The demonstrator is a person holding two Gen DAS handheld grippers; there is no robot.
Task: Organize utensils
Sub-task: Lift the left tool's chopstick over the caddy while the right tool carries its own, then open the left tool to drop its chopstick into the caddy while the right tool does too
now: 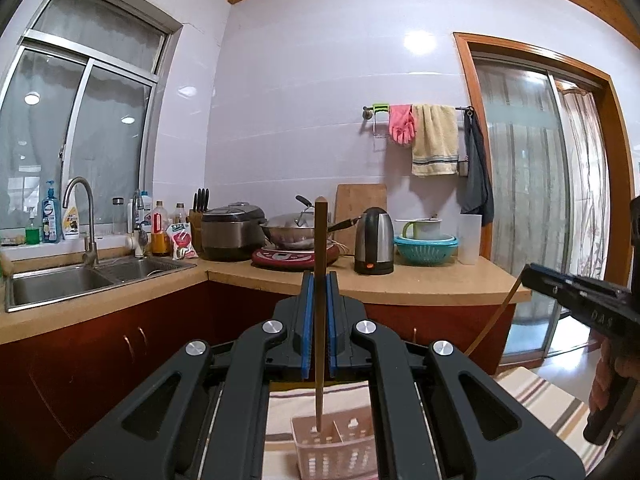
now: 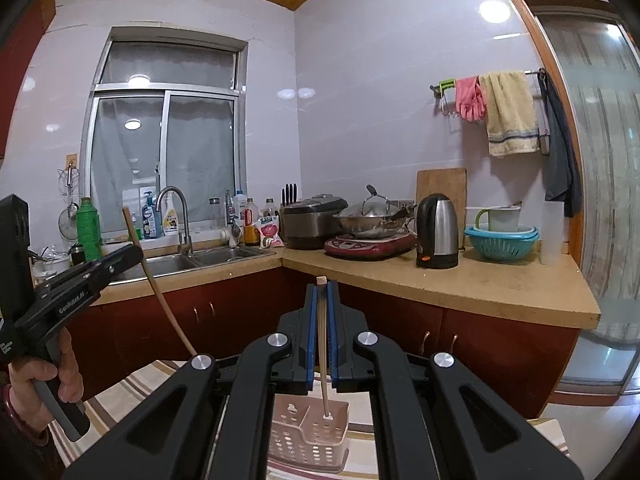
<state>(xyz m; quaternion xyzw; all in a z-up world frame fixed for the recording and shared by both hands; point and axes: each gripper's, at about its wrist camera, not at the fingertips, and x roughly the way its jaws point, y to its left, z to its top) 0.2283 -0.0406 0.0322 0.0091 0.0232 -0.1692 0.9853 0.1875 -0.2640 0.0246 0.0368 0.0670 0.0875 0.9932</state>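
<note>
My left gripper [image 1: 320,280] is shut on a dark brown chopstick [image 1: 319,312] held upright. Its lower tip hangs over the left compartment of a pink perforated utensil basket [image 1: 340,452] on a striped cloth. My right gripper [image 2: 323,290] is shut on a lighter chopstick [image 2: 322,376], whose tip points into the right compartment of the same basket [image 2: 308,436]. The right gripper shows at the right edge of the left wrist view [image 1: 576,292]. The left gripper shows at the left of the right wrist view [image 2: 92,276], with its chopstick [image 2: 160,284] slanting down.
The striped cloth [image 1: 536,400] covers the table under the basket. Beyond it stands an L-shaped counter [image 2: 480,284] with a sink [image 1: 60,280], rice cooker [image 1: 232,236], wok [image 1: 296,232], kettle [image 1: 374,240] and teal colander [image 1: 426,250]. A glass door [image 1: 528,200] is at right.
</note>
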